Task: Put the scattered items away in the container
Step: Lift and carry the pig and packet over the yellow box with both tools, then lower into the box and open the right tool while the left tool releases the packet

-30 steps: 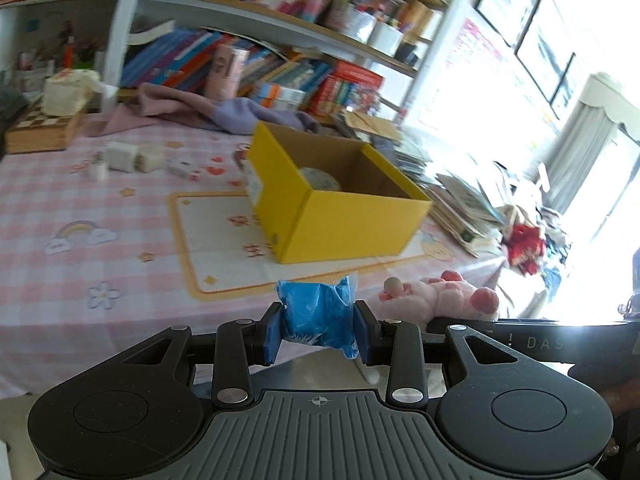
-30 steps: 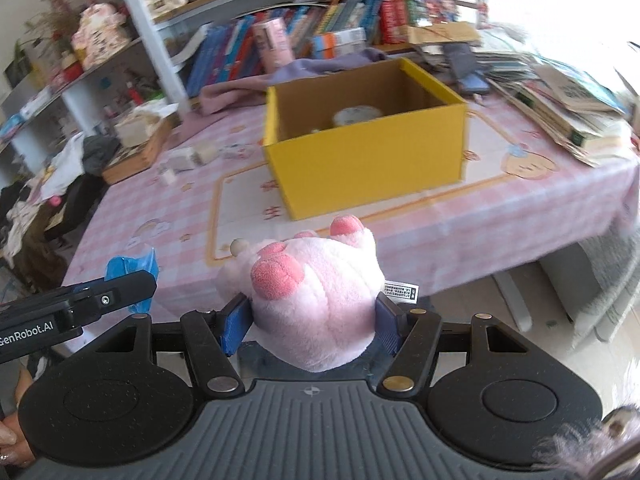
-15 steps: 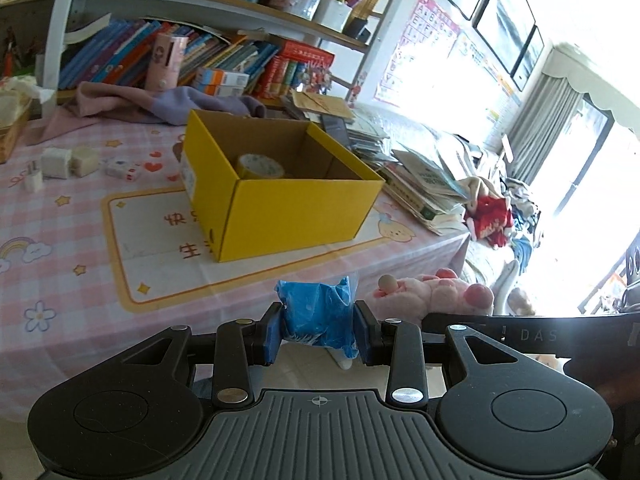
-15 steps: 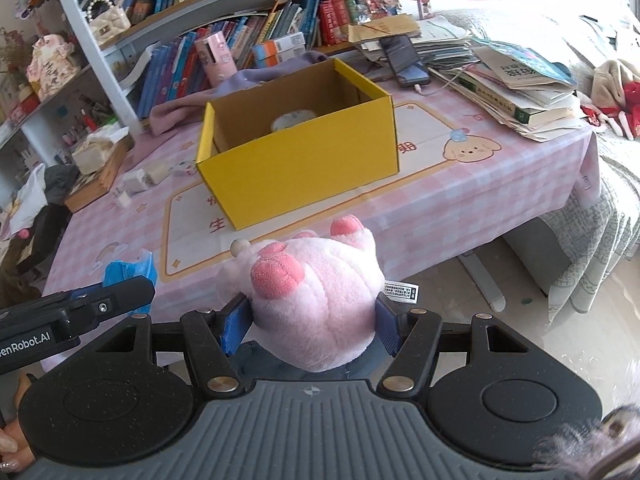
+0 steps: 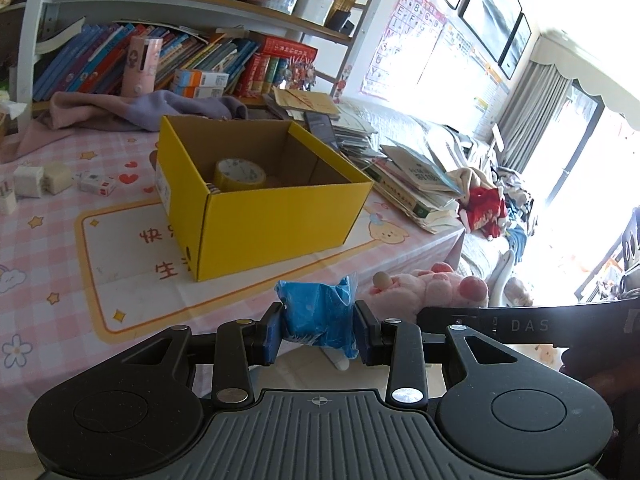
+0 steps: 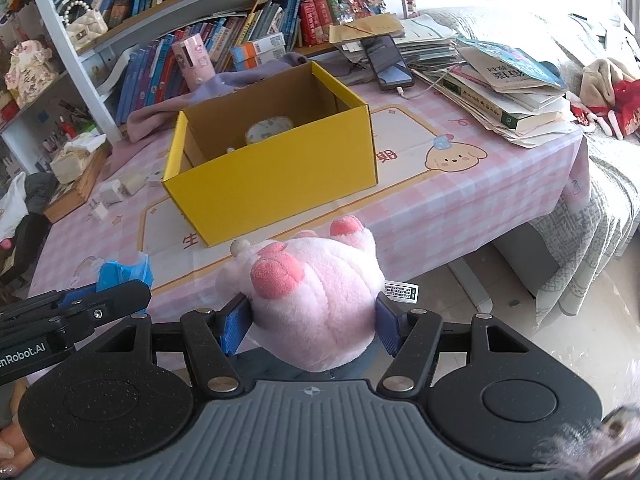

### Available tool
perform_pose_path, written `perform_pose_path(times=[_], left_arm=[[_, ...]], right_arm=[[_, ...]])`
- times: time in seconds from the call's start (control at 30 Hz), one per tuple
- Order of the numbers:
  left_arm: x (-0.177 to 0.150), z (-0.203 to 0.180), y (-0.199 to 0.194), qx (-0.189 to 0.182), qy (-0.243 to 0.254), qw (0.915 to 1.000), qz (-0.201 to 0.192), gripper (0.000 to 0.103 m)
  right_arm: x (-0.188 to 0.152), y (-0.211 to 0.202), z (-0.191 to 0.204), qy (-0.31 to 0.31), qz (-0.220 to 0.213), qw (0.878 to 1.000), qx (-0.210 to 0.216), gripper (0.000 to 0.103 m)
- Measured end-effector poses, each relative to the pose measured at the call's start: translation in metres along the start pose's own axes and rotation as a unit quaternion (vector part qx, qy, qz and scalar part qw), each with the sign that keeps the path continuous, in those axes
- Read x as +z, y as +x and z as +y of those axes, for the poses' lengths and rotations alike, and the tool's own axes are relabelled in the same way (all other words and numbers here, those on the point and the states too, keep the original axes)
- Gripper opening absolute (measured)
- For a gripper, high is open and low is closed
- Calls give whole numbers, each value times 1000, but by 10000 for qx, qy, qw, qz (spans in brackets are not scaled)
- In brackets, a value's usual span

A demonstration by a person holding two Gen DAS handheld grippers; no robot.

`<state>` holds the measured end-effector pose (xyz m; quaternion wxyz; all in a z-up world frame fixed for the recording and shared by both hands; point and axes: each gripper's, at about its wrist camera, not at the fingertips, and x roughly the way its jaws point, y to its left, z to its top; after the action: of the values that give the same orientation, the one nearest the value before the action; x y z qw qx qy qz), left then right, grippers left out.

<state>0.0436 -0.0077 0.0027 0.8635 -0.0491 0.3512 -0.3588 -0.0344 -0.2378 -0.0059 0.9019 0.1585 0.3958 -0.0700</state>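
Observation:
A yellow cardboard box [image 5: 276, 224] [image 6: 280, 184] stands open on the pink checked table, with a roll of tape [image 5: 239, 174] [image 6: 269, 130] inside. My left gripper [image 5: 318, 330] is shut on a crumpled blue plastic packet [image 5: 318, 312], held off the table's near edge in front of the box. That packet [image 6: 124, 274] also shows at the left of the right wrist view. My right gripper [image 6: 314, 322] is shut on a pink plush toy [image 6: 316, 292], also short of the table edge; the plush [image 5: 432, 286] appears right of the left gripper.
Small white cubes and a little packet [image 5: 96, 182] lie on the table left of the box. A purple cloth [image 5: 132, 110] and a bookshelf stand behind it. A phone [image 6: 386, 62] and stacked books [image 6: 504, 92] fill the right end. A grey-covered sofa lies beyond.
Both grippers have swung rightward along the table's near edge, still holding their items; the box now sits more to the left and looks closer, with its inside more visible.

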Motion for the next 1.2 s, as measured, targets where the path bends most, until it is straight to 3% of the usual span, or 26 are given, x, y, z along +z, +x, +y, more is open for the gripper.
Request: perform_pose_path(times=[0.27, 0.47, 0.8, 1.0, 1.2], left_arm=[[21, -3, 8, 87, 276, 9994, -163, 35], [49, -3, 15, 234, 438, 9972, -556, 35], [83, -7, 53, 451, 394, 9954, -743, 35], [100, -12, 75, 854, 353, 9916, -906, 35], [115, -5, 107, 1397, 272, 9865, -810, 35]], right_arm=[[23, 13, -1, -130, -172, 9998, 23, 61], [58, 20, -3, -385, -549, 9977, 132, 61], [119, 44, -14, -811, -896, 9920, 358, 61], [145, 65, -14, -1234, -903, 9862, 635, 61], [165, 103, -5, -1862, -823, 9755, 830, 61]])
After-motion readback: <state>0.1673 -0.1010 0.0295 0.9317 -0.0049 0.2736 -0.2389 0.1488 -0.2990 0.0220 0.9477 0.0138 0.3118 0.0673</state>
